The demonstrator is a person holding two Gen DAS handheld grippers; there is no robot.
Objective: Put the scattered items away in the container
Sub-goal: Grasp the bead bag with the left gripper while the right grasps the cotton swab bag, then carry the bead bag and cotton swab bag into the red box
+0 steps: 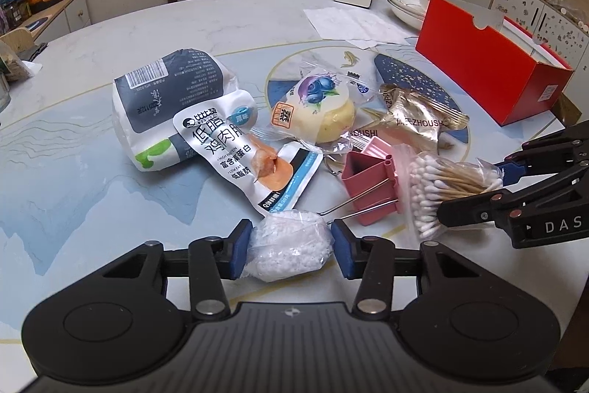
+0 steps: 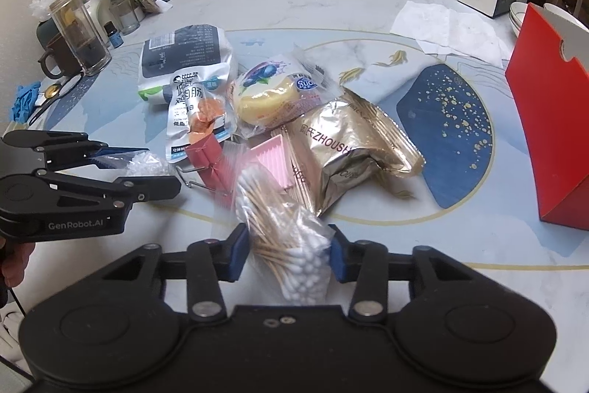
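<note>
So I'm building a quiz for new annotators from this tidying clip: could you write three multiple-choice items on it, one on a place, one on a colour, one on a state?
1. Where does the bag of cotton swabs sit?
A. inside the box
B. between the fingers of the right tool
C. under the tissue box

2. What colour is the box on the table?
A. red
B. green
C. yellow

3. What is the left tool doing?
A. hanging open over bare table
B. shut on the bread
C. shut on a small bag of white beads

Answers: 1 B, the swab bag lies between the blue pads in the right wrist view. 2 A, its outer walls are plain red. 3 C, both pads press the sides of the bead bag in the left wrist view.
</note>
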